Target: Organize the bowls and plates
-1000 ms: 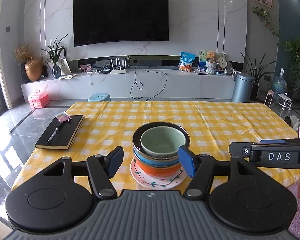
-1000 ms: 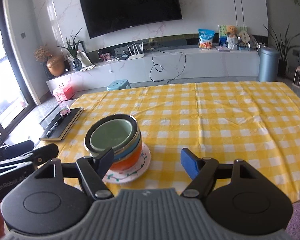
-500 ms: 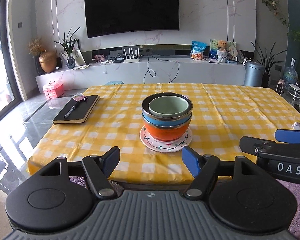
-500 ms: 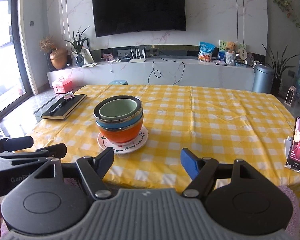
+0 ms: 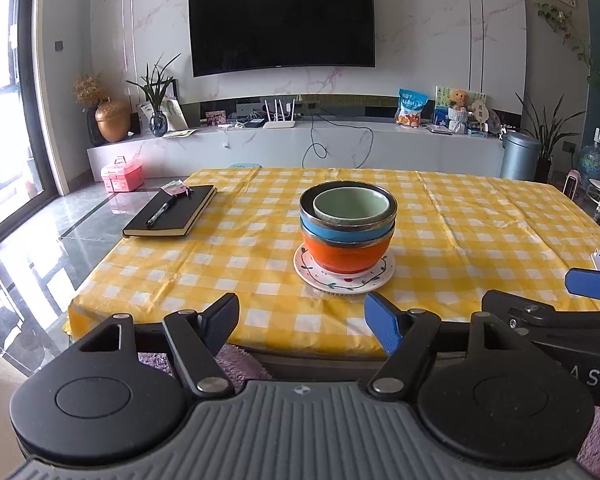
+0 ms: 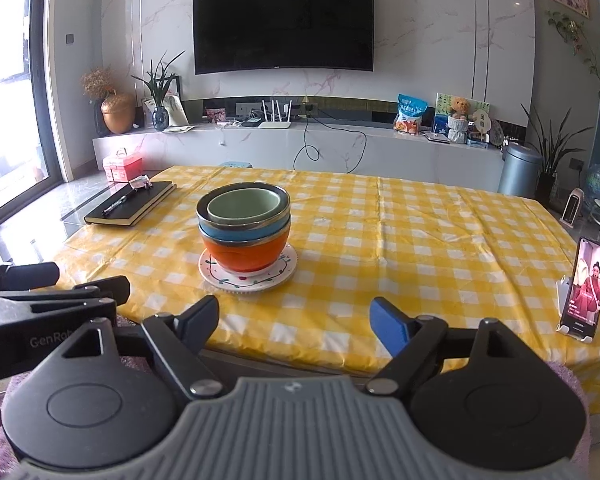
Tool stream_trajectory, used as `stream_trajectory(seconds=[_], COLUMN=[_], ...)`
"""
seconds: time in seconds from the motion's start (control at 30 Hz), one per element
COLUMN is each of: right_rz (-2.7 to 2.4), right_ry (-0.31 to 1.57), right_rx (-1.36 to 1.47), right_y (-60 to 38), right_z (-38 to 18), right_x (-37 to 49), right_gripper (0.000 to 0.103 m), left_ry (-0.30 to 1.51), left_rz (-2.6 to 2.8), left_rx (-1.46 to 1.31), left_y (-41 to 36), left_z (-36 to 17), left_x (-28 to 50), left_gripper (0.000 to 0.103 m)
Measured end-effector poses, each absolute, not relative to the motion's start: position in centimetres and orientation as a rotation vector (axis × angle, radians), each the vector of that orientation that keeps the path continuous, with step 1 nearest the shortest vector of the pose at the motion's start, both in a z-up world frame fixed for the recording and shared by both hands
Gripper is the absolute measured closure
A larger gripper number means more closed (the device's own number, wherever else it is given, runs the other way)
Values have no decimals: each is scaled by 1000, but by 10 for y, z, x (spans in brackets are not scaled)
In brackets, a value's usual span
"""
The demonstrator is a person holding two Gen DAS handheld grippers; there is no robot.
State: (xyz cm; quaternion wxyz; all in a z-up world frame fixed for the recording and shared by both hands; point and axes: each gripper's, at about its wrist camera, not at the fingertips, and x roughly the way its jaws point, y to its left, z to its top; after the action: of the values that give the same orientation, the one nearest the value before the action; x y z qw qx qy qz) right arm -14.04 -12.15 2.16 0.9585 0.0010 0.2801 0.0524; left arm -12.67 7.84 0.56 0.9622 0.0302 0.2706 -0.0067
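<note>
On the desk (image 5: pixel 480 216): bowls (image 5: pixel 347 226) nested on plate (image 5: pixel 344 278) | stacking looks finished | left tool (image 5: pixel 300 320), right tool (image 6: pixel 294 320) just widened, wide open, empty

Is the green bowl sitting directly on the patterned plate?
No. The green bowl is nested at the top of the stack, inside the blue bowl, and it is the orange bowl that rests on the patterned plate.

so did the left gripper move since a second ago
Yes. The left gripper has backed off from the bowl stack; its open fingers, earlier flanking it, now sit before the table edge.
</note>
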Motion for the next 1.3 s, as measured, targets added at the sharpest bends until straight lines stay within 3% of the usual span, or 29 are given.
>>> stream_trajectory(seconds=[1.3], right_rz=[78], right_ry=[590], right_rx=[33], right_y=[-126], right_z=[17], right_x=[-140], right_gripper=[17], left_ry=[556], left_rz=[-13], left_rx=[50], left_y=[83], left_z=[6], left_x=[-127], left_gripper=[19])
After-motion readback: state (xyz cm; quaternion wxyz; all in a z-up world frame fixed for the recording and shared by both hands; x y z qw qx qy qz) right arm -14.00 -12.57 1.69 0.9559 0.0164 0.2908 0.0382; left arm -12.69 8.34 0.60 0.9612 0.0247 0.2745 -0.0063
